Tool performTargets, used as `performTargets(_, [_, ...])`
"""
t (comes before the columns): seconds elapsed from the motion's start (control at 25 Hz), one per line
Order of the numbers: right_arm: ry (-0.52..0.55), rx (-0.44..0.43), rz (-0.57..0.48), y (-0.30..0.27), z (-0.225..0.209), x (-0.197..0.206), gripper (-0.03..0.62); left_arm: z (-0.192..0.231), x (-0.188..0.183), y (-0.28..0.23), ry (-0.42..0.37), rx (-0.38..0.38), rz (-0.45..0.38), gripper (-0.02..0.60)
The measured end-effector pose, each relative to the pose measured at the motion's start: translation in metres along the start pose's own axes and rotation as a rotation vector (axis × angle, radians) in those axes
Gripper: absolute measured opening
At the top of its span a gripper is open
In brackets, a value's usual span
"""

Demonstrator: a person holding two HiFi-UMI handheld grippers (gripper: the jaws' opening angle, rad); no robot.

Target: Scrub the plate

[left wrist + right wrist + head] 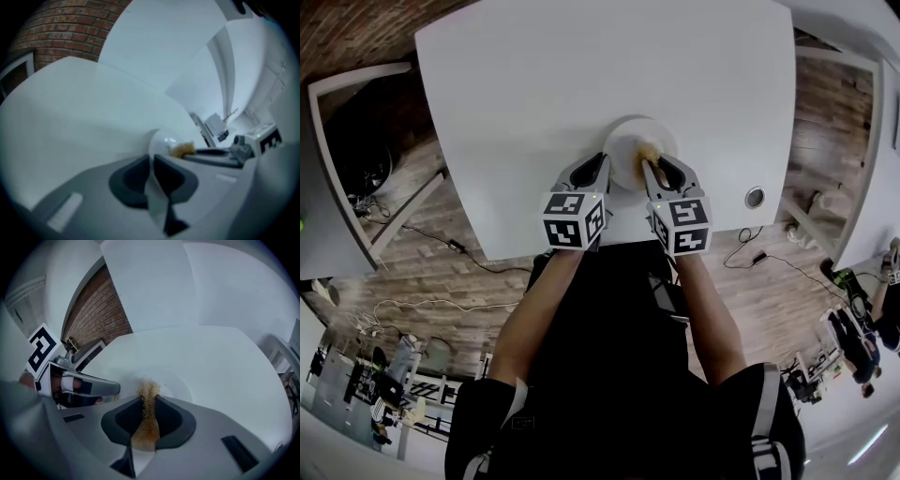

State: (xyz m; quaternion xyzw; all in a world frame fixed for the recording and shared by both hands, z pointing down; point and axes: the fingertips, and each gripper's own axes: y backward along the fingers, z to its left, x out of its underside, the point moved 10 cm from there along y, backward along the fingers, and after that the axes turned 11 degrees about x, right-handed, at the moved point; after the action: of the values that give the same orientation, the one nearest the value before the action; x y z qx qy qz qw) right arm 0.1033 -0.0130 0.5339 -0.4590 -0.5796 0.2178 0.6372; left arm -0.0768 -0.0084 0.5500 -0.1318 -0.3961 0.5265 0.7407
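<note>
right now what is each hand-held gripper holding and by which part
The left hand-held gripper clamps the plate by its near rim; the right hand-held gripper pinches the tan scouring pad by its near end, its frayed tip over the plate.

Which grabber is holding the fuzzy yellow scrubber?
The right gripper: its jaws pinch the tan scrubber, while the left gripper clamps the white plate.

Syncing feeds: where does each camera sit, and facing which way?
Head view: on the person's head, steeply down at table and plate; forearms, both grippers show.
Left gripper view: rides the left gripper, along jaws shut on the plate's rim.
Right gripper view: rides the right gripper, along jaws shut on the scrubber.
Shared: plate, scrubber.
</note>
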Motion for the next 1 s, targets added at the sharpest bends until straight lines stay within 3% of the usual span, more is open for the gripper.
performTargets(0.16, [0.046,-0.096,0.006,-0.005,0.033,-0.004,0.061,0.000,-0.001,-0.001,0.003,0.002,0.000,0.031])
performTargets(0.28, [0.063,-0.122,0.009,-0.006,0.044,-0.001,0.061,0.001,0.000,0.001,-0.001,-0.001,0.000,0.028])
performTargets(1.0, [-0.016,-0.055,0.062,0.017,0.001,0.030,0.061,0.005,-0.002,0.002,-0.013,0.005,0.006,0.028])
